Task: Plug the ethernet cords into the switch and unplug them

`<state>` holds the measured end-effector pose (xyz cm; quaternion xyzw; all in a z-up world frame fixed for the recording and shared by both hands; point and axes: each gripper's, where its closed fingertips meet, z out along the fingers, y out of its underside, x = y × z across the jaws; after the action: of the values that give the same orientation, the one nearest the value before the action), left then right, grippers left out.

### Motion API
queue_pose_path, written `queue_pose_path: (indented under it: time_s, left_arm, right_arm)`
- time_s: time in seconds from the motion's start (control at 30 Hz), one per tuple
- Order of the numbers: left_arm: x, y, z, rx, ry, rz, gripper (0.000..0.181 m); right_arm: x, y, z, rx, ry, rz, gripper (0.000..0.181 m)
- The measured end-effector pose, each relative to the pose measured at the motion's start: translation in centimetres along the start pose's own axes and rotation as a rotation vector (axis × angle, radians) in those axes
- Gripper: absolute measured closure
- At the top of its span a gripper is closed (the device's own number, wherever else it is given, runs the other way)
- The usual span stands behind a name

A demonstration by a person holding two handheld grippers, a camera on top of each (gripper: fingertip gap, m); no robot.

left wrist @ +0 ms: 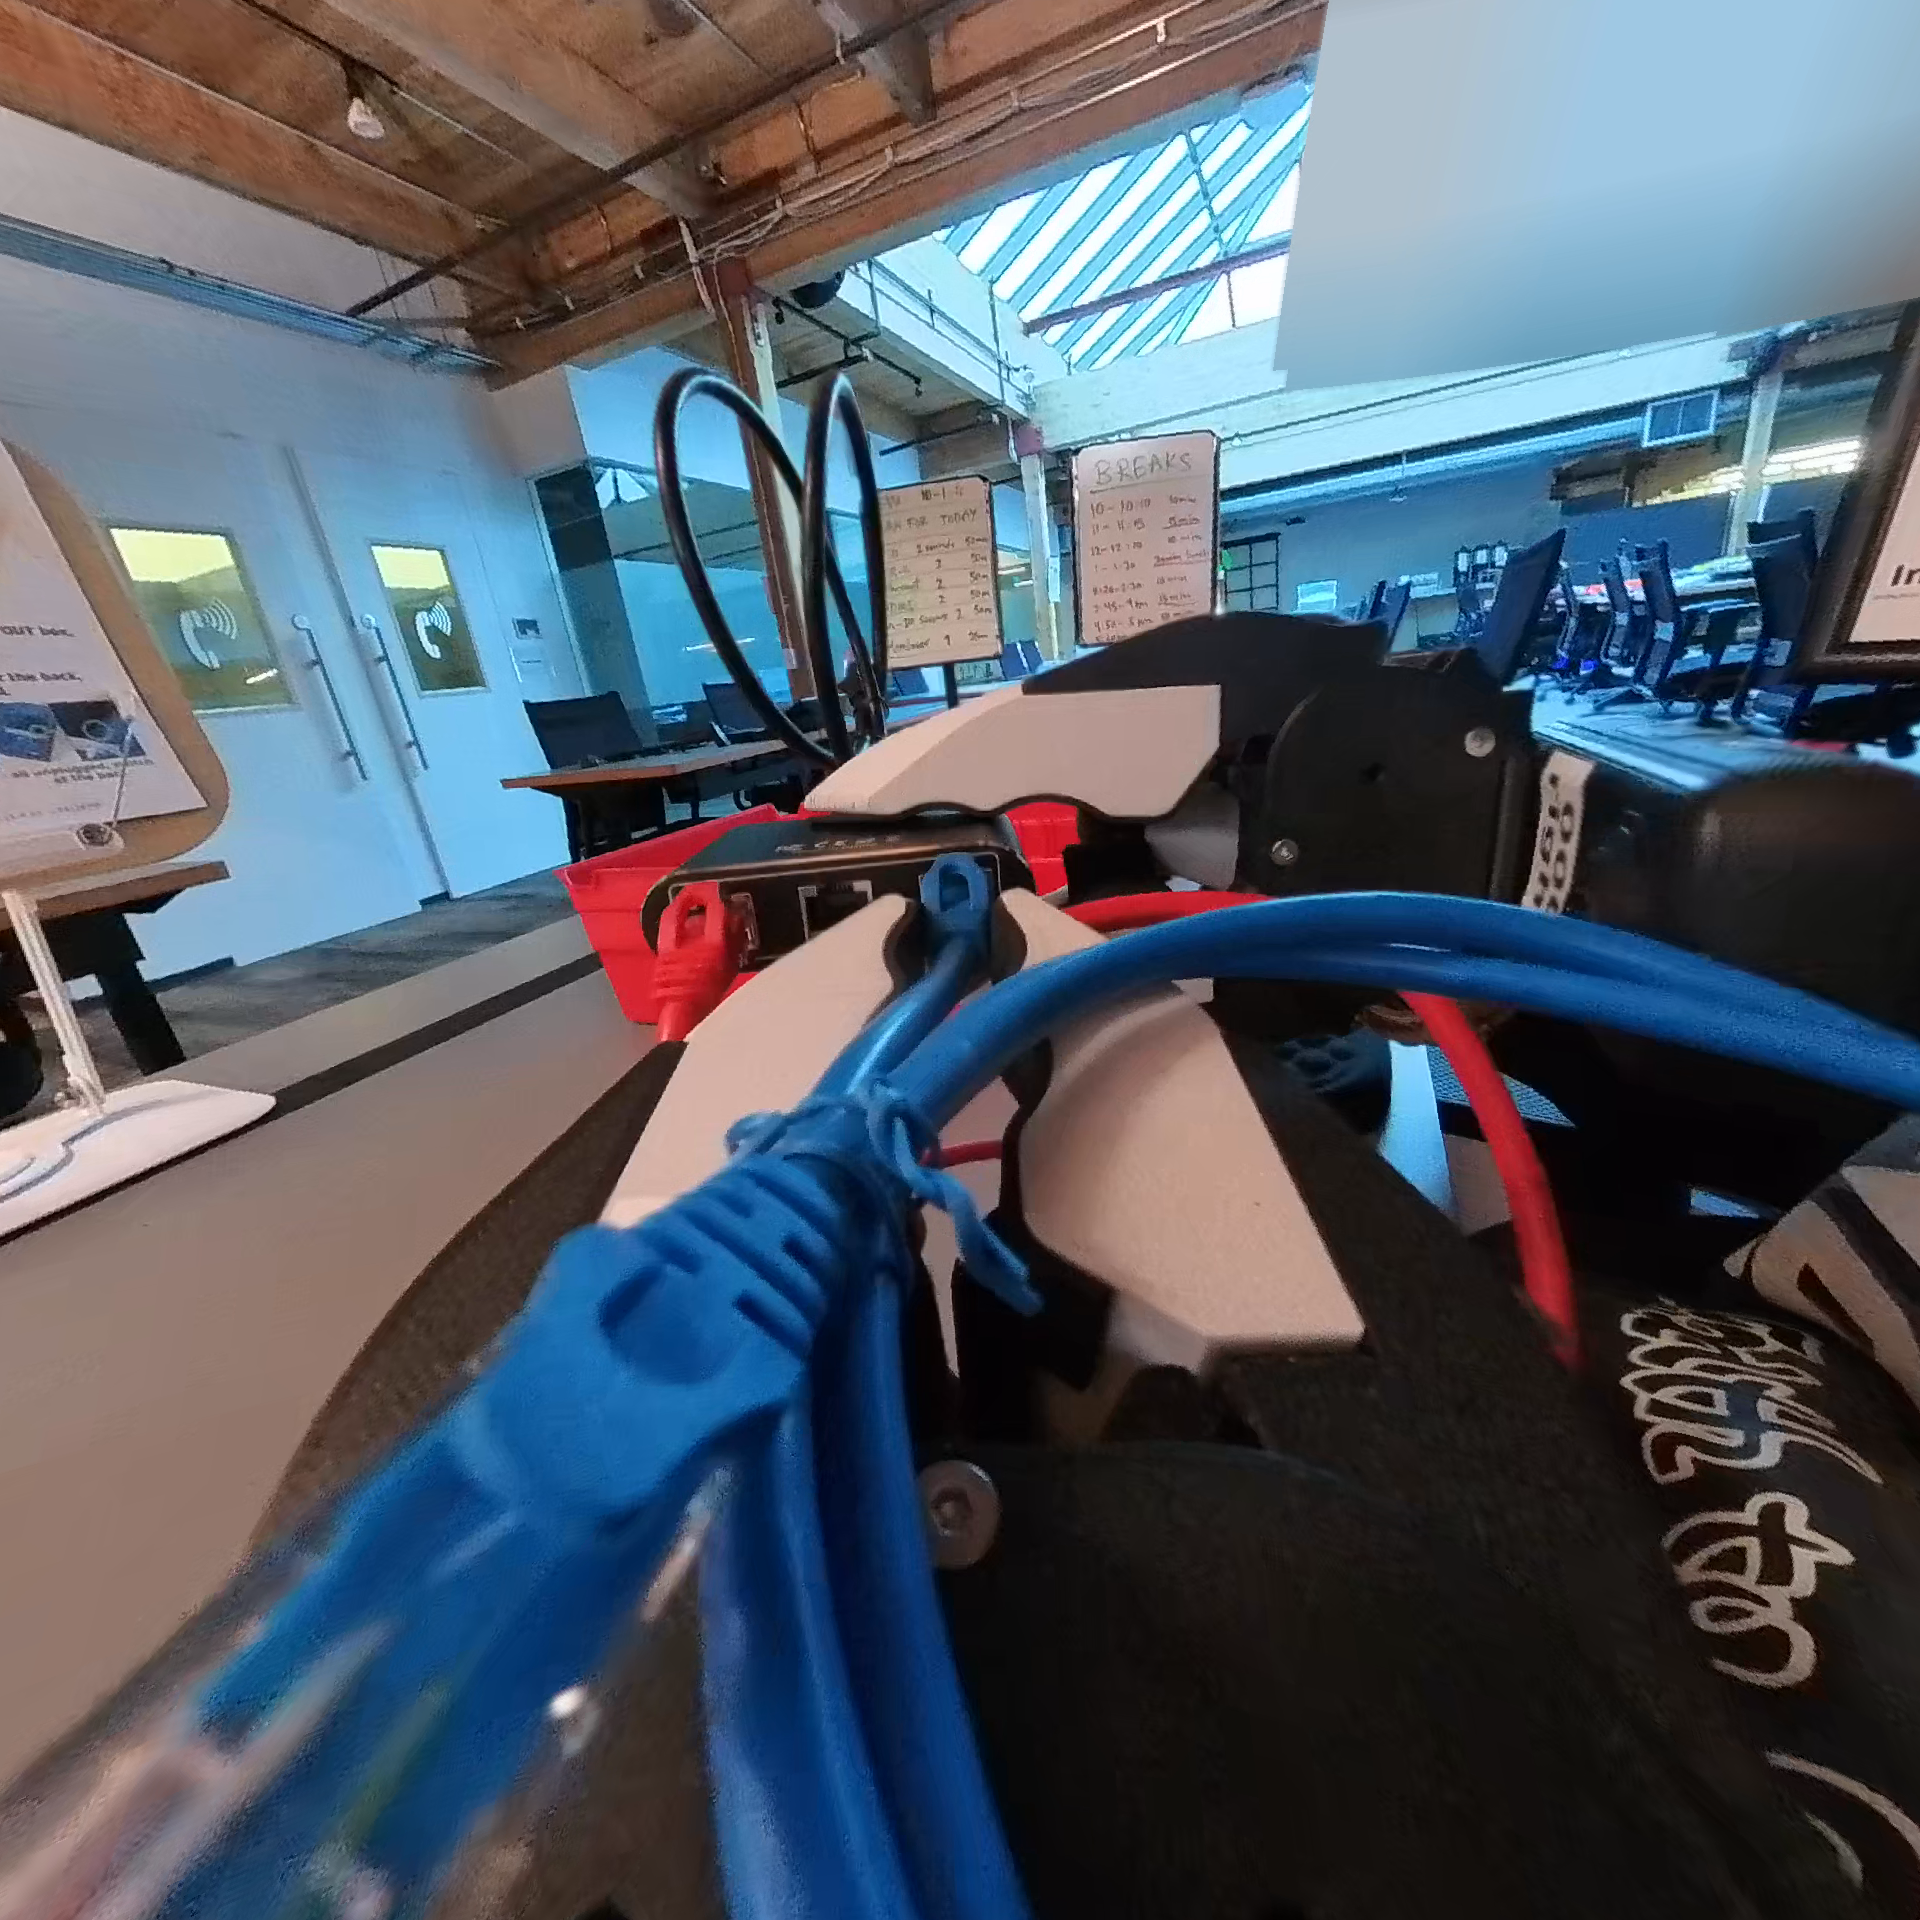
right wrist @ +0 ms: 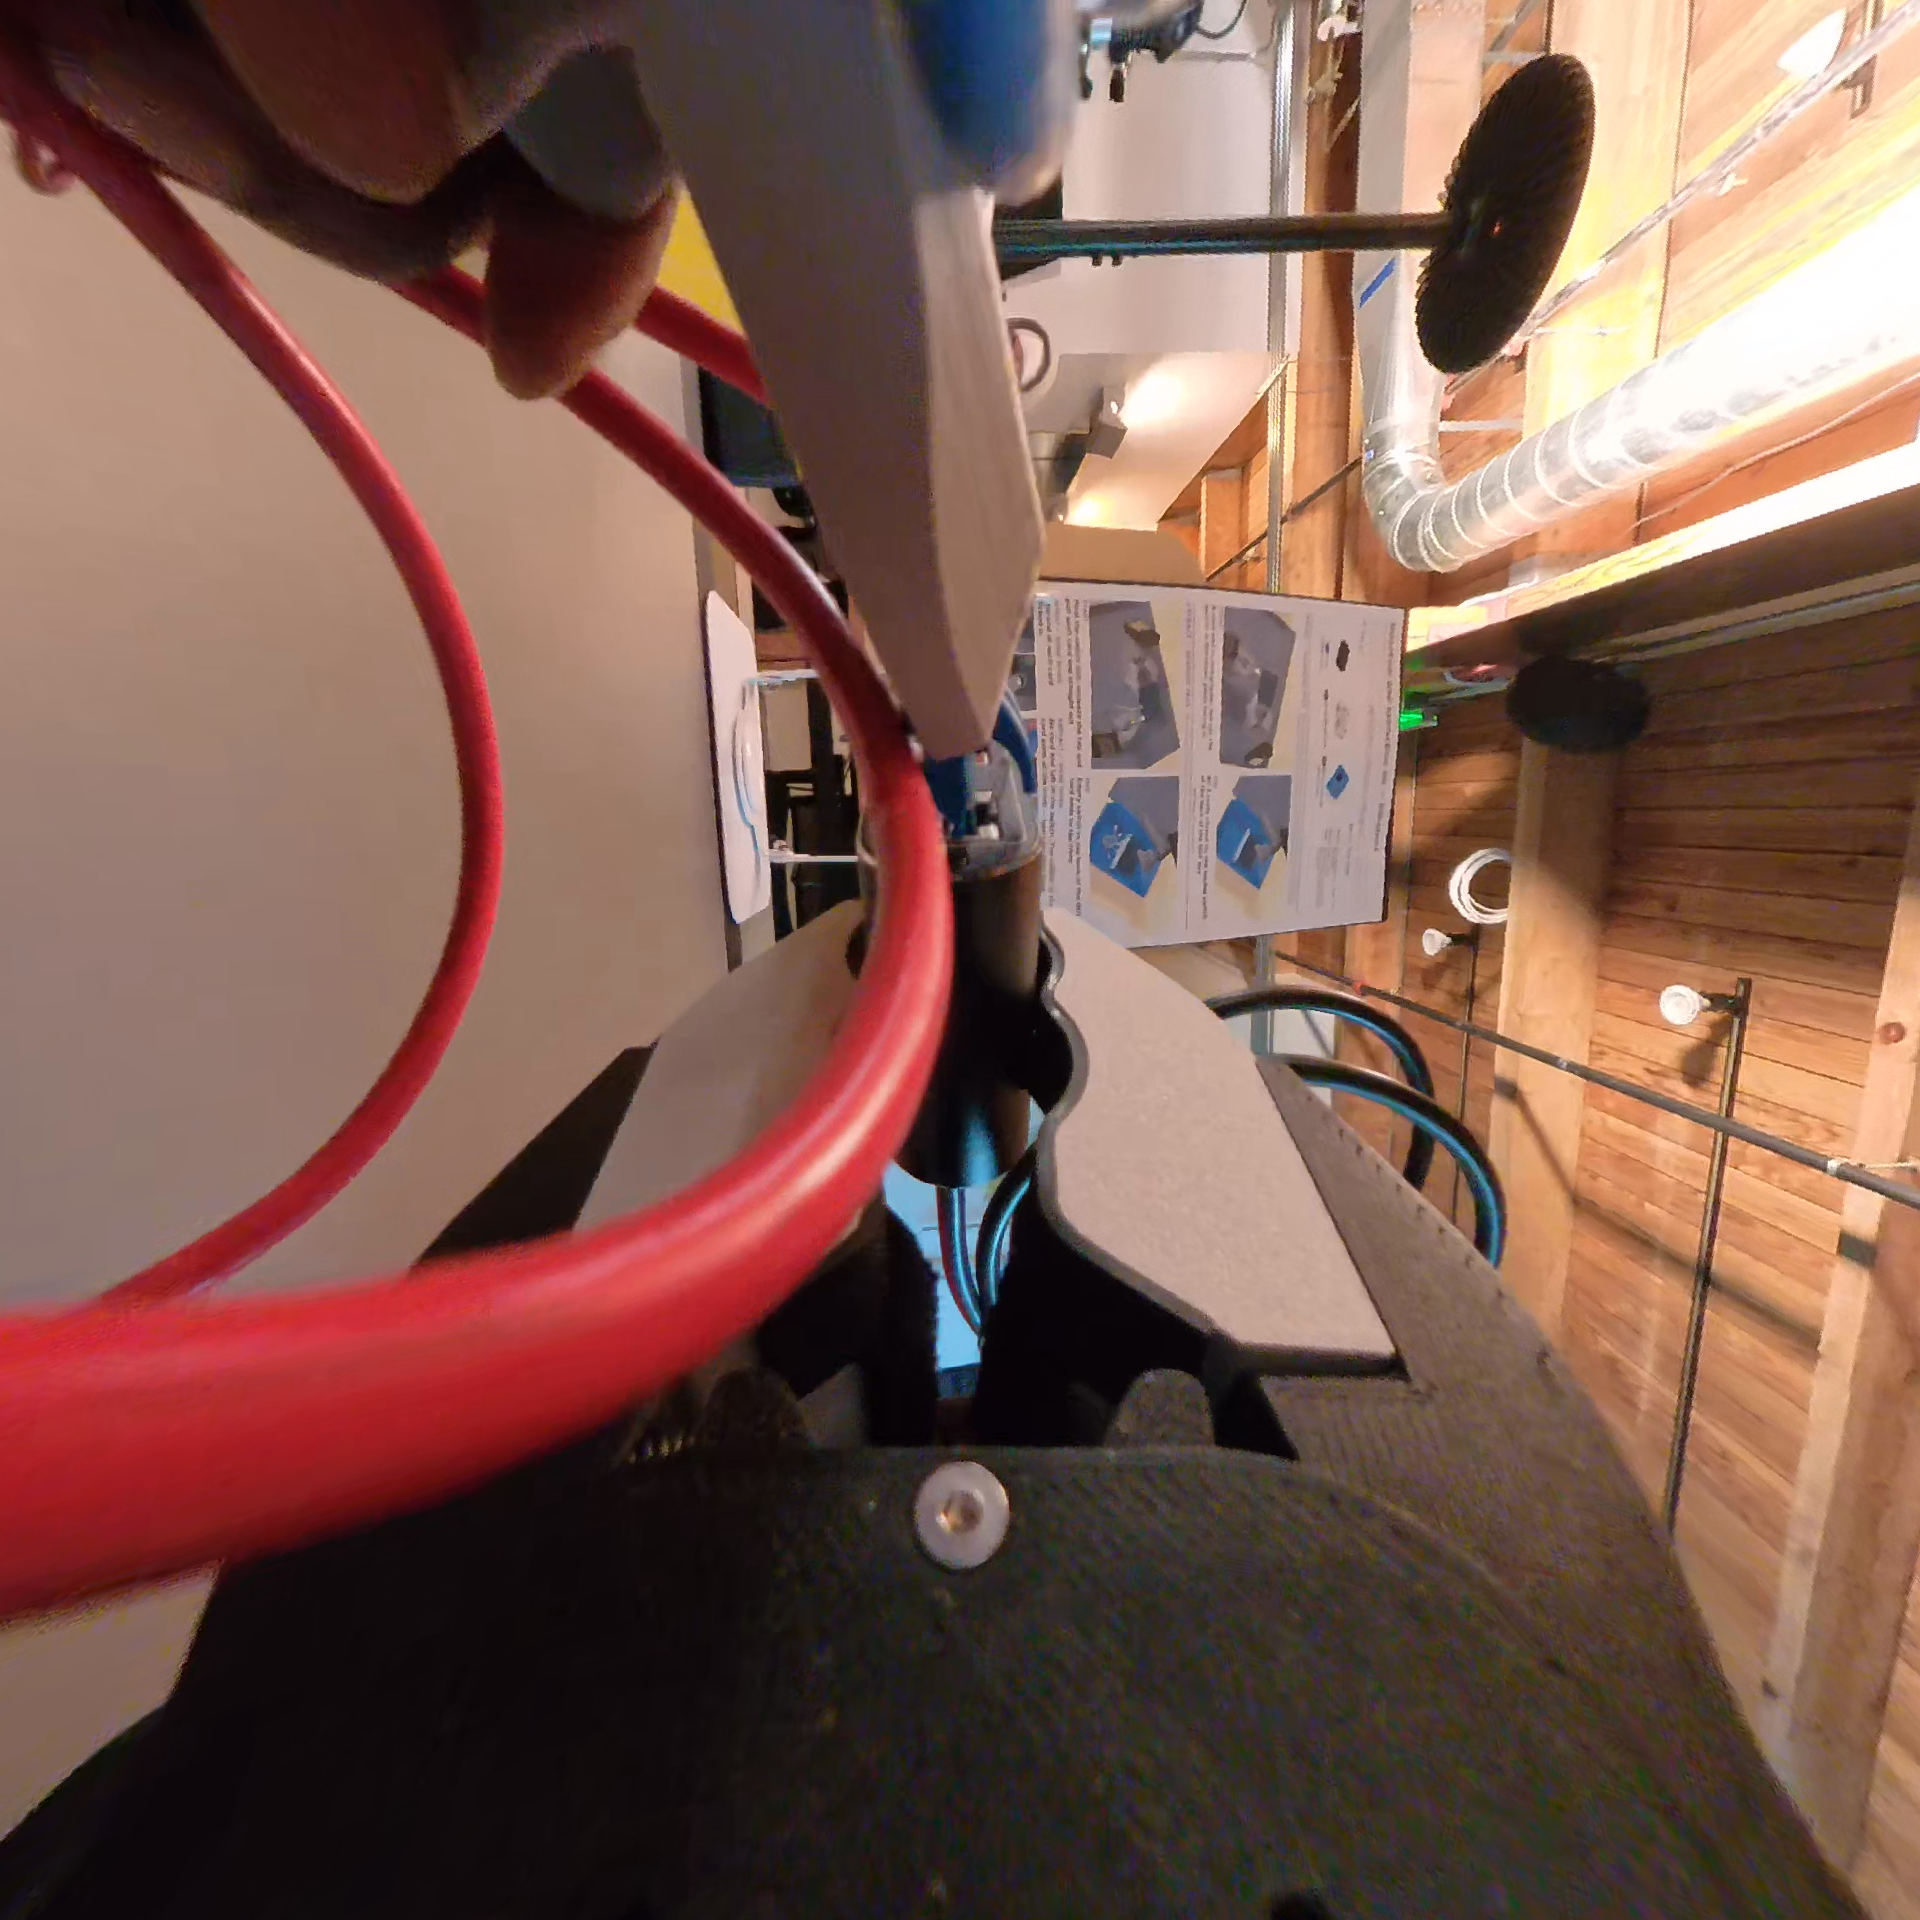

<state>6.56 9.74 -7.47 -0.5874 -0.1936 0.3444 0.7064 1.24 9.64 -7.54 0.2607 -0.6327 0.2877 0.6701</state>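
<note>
Two grippers work: our left gripper [left wrist: 948,920] fingers pinch the stiff blue plug [left wrist: 954,891], right gripper [right wrist: 961,951] fingers clamp the light switch [left wrist: 831,868].

Cable loops [left wrist: 1455,956] crowding switch [left wrist: 831,883] front.

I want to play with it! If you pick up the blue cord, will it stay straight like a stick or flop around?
Probably floppy: the blue cord already curves in loose loops. A thin tie bundles it, so the loops would likely lift together. Its end at the black switch sits between the left gripper fingers, so that end may tug.
</note>
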Motion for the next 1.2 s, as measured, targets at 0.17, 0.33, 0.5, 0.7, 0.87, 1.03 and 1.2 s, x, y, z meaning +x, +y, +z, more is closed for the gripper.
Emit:
queue_pose_path:
  time_s: [0.17, 0.33, 0.5, 0.7, 0.87, 1.03, 1.2]
  left_arm:
    - [0.0, 0.3, 0.0, -0.010, 0.002, 0.000, 0.169]
    - [-0.5, -1.5, -0.2, 0.097, -0.001, -0.002, 0.162]
    - [-2.4, -5.8, -3.1, 0.401, -0.143, 0.029, 0.130]
    - [-4.3, -6.4, -4.2, 0.461, -0.231, -0.048, 0.107]
    - [-5.3, -6.6, -4.9, 0.492, -0.280, -0.075, 0.108]
    - [-5.9, -6.5, -5.3, 0.501, -0.313, -0.094, 0.110]
    - [-5.2, -6.3, -4.7, 0.465, -0.306, -0.022, 0.111]
  right_arm:
    - [-0.3, 0.1, 0.0, 0.003, -0.014, 0.003, 0.157]
    - [1.6, 0.4, 0.1, -0.009, 0.061, -0.042, 0.158]
    - [4.7, 4.0, 0.4, -0.089, 0.154, -0.106, 0.156]
    - [9.0, 8.5, 0.1, -0.196, 0.263, -0.119, 0.156]
    - [13.8, 13.1, -1.3, -0.315, 0.361, -0.095, 0.157]
    - [16.6, 21.1, -2.8, -0.592, 0.338, 0.125, 0.156]
    - [12.7, 25.3, -1.8, -0.660, 0.118, 0.685, 0.156]
